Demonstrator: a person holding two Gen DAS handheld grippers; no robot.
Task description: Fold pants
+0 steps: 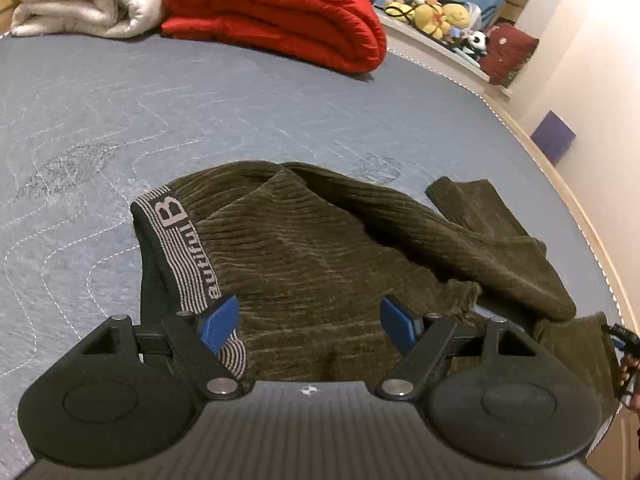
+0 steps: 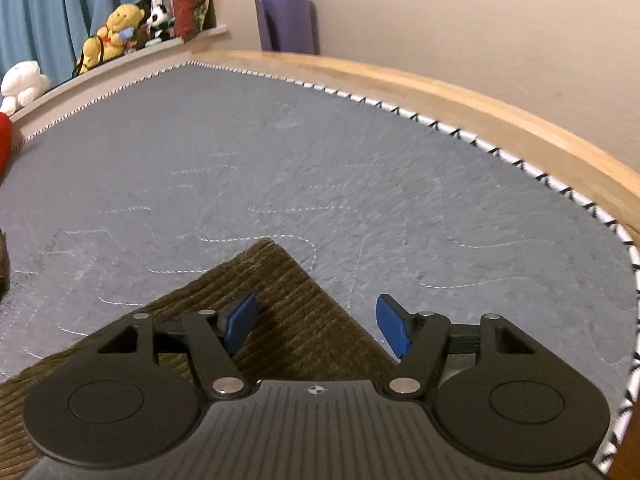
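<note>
Dark olive corduroy pants (image 1: 320, 248) lie crumpled on the grey quilted mattress (image 1: 160, 112). Their striped waistband (image 1: 188, 248) with lettering runs down the left side. My left gripper (image 1: 310, 326) is open, its blue pads (image 1: 220, 322) spread just above the waist end, the left pad over the waistband. In the right wrist view a pant leg end (image 2: 276, 300) lies flat, its corner pointing away. My right gripper (image 2: 318, 326) is open above that leg end, the left pad over cloth, the right pad (image 2: 392, 330) over bare mattress (image 2: 360, 168).
A rolled red blanket (image 1: 280, 12) and a white blanket (image 1: 84, 0) lie at the far end. Plush toys (image 1: 436, 14) line a ledge. The wooden bed frame (image 2: 460, 96) borders the mattress, with a purple mat (image 2: 288, 22) behind by the wall.
</note>
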